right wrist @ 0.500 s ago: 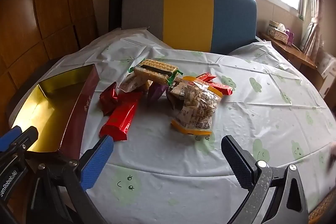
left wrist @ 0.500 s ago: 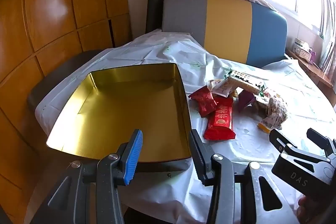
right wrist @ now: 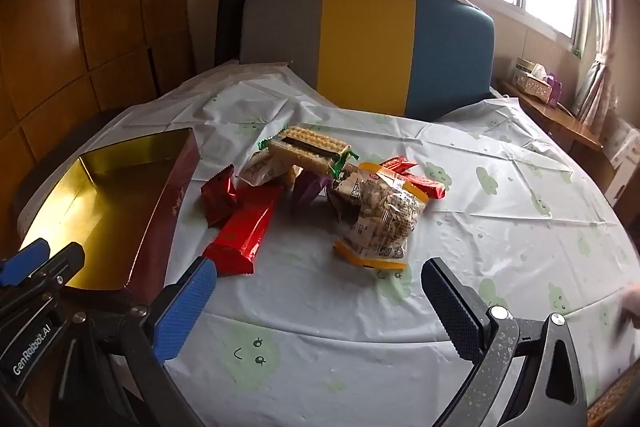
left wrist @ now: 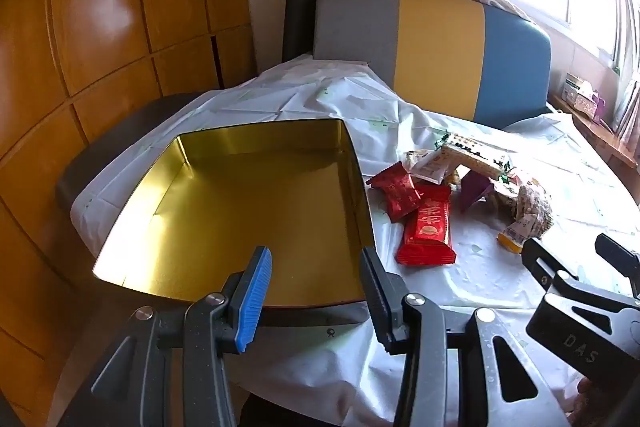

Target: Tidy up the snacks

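Left tongs (left wrist: 316, 283) sit partly open, nothing between the pads, hovering over the near right corner of the gold tin (left wrist: 224, 227). Right tongs (right wrist: 320, 291) are spread wide, also empty, above bare tablecloth at the near edge of the desk (right wrist: 520, 195).

From my left wrist view the tin is open, gold inside, with nothing in it that I can see. It lies on the left part of the desk; the right wrist view shows its dark red outer wall.

Snack pile lies just right of the tin, mid-desk:
- long red packet (right wrist: 244, 231) lies nearest to me, close to the tin wall, not touching it as far as I can tell
- small dark red packet (right wrist: 218, 193) just beyond it, overlapping its far end
- wafer pack (right wrist: 308, 147) on top of the heap, propped up on other snacks
- purple wrapper (right wrist: 310, 185) under the wafer pack
- clear bag with orange trim (right wrist: 384, 219) on the right of the pile, near end pointing at my right tongs
- flat red packet (right wrist: 416, 175) behind that bag

Pile is well apart from both tongs. A grey, yellow and blue chair back (right wrist: 368, 47) stands at the far side of the desk.
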